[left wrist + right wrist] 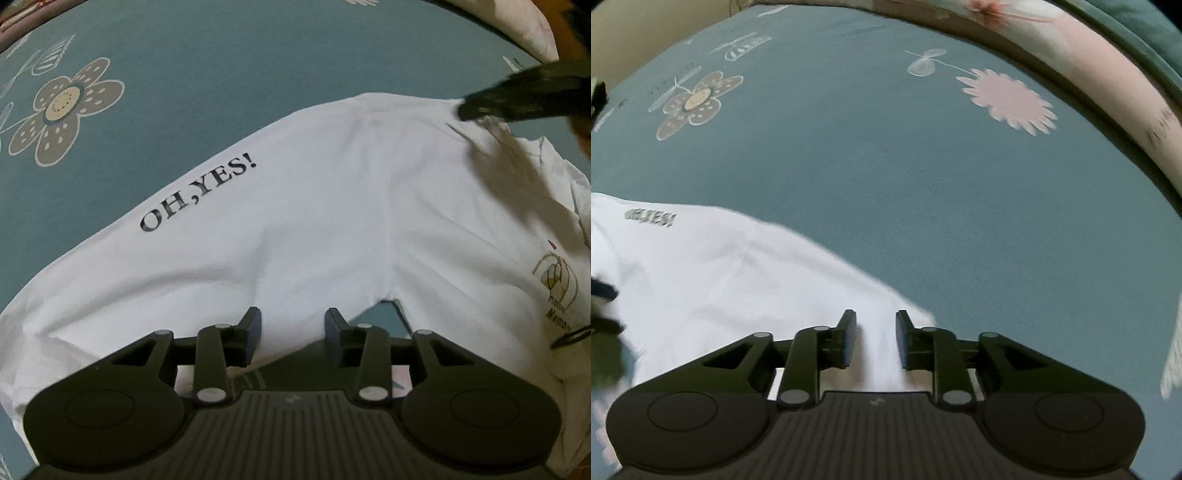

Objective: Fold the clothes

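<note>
A white T-shirt [314, 206] printed "OH,YES!" lies spread on the teal bedsheet [207, 74]. A small emblem shows on a folded part at its right [557, 280]. My left gripper [293, 325] is open, low over the shirt's near edge, with white cloth showing between its fingers. In the left wrist view the right gripper [517, 92] is a dark blur over the shirt's far right corner. In the right wrist view the right gripper [875, 332] is open over an edge of the shirt [738, 280], with cloth in the gap between its fingers.
The teal sheet [905, 177] carries flower prints: a grey one [62, 107] far left, a pink one [1008, 99] far right. A pink-and-white pillow or bolster [1115, 74] runs along the bed's far right edge.
</note>
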`<state>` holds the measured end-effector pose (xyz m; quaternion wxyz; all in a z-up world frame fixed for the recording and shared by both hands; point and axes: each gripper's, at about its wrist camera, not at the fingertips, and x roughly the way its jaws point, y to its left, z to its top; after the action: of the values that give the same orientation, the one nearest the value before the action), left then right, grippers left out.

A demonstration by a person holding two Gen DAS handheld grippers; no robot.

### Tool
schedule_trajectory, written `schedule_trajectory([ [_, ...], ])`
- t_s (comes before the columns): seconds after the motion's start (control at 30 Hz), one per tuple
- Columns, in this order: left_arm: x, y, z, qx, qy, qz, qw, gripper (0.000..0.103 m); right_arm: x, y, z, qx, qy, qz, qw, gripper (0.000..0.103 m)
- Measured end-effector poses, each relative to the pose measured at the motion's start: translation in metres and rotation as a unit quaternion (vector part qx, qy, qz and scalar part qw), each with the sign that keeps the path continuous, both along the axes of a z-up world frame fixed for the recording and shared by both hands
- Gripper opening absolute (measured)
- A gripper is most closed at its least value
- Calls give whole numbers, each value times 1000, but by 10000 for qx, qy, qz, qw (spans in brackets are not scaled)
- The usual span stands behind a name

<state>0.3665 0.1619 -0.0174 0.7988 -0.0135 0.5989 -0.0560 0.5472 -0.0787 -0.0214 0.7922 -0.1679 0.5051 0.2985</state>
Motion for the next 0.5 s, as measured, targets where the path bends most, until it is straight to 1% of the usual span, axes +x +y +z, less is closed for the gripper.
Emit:
schedule_trajectory([
  [0.07,-4,-4,3,-22,14,-5,10000,39,-12,-23,11,95,109,-189,9997,27],
  [0.17,-11,-13,7,-68,21,-41,10000,39,-40,-65,29,149,221,-623,9977,27],
  [0.2,-15,-20,10,-107,-9,-127,9999,39,-50,-79,35,157,231,-786,9965,27],
  [0.27,-20,-39,16,-189,-63,-347,9992,41,-73,-109,47,217,250,-1162,9927,31],
  [0.3,-22,-49,19,-235,-71,-472,9986,44,-87,-125,53,255,269,-1387,9896,33],
  [0.4,-31,-78,26,-330,-65,-866,9957,45,-125,-166,60,359,381,-2034,9777,34],
  [0.5,-39,-108,33,-402,-135,-1267,9910,45,-167,-204,52,552,722,-2773,9565,34],
])
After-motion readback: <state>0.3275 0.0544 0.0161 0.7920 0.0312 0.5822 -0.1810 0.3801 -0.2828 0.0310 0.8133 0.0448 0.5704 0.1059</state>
